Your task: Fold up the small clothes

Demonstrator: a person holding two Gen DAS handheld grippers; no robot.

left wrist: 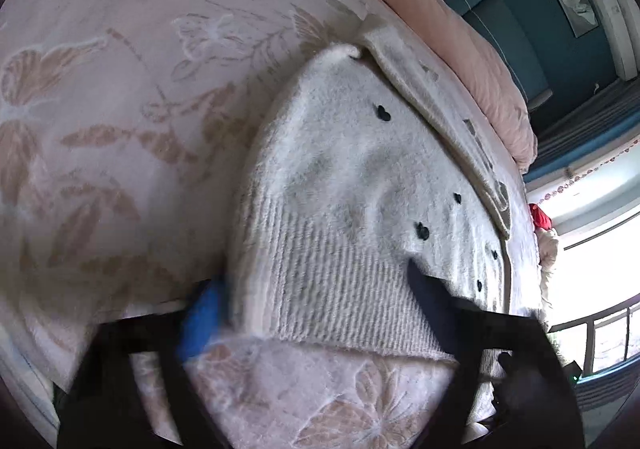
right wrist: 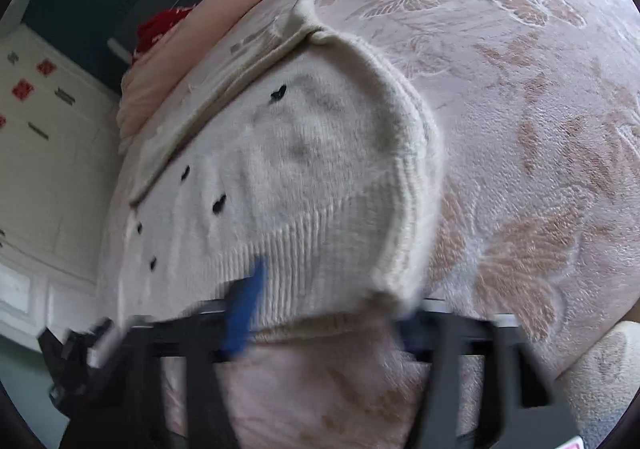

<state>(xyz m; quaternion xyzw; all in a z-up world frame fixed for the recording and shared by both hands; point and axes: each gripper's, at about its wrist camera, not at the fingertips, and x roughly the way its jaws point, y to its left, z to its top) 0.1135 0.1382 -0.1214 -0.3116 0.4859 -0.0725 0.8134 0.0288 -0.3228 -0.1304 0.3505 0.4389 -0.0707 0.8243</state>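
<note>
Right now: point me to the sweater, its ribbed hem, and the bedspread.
sweater (left wrist: 360, 169), left wrist view, fuzzy body panel.
ribbed hem (right wrist: 320, 245), right wrist view, ribbed band near the edge.
bedspread (left wrist: 120, 89), left wrist view, bare floral area.

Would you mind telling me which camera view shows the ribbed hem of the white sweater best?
The left wrist view: the ribbed hem of the white sweater fills the lower centre, sharp, between the left gripper fingers. In the right wrist view the hem is motion-blurred and partly hidden behind a blue pad.
</note>
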